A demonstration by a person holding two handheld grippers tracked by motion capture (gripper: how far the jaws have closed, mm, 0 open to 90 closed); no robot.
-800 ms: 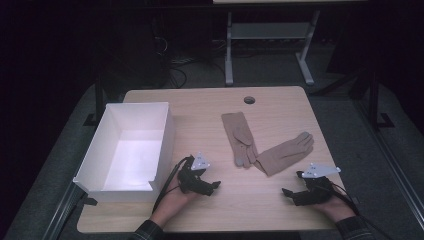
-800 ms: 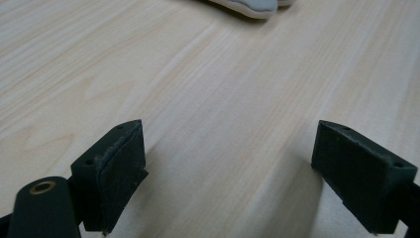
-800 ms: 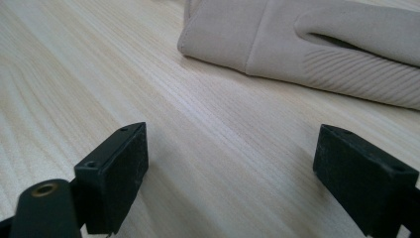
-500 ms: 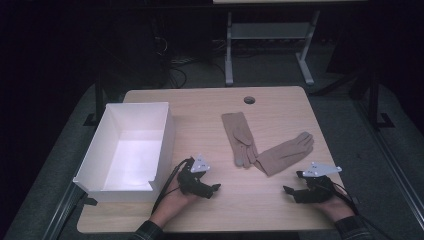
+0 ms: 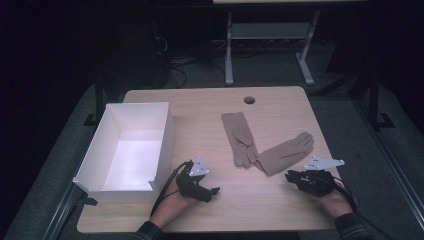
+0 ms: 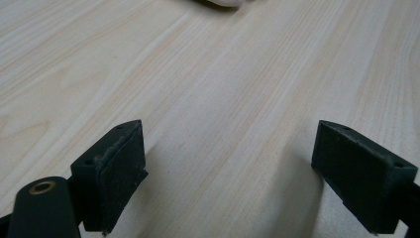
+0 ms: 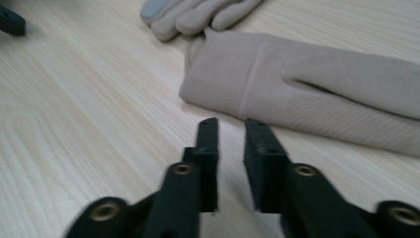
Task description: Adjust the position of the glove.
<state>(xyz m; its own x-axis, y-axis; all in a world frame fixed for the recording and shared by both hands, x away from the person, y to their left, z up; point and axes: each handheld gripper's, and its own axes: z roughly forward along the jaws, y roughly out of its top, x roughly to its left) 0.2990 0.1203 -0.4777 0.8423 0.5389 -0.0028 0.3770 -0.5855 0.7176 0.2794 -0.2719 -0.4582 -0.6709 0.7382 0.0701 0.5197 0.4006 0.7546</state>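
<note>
Far left on the tabletop [image 5: 210, 110] sits a white box [image 5: 131, 145], open on top, and its near wall hides part of its floor from the high view. Just right of its near corner is the left tool [image 5: 212, 190], resting low over bare wood with its jaws spread wide and nothing between them. In its own view, a pale scrap at the top edge is cut off, too little to make out. Mid-table lie two tan gloves: the left glove [image 5: 240, 137] and the right glove [image 5: 285, 153], overlapping near the cuffs. Far right, the right tool [image 5: 289, 175] sits just short of the right glove's cuff, jaws nearly together with a thin gap, gripping nothing.
</note>
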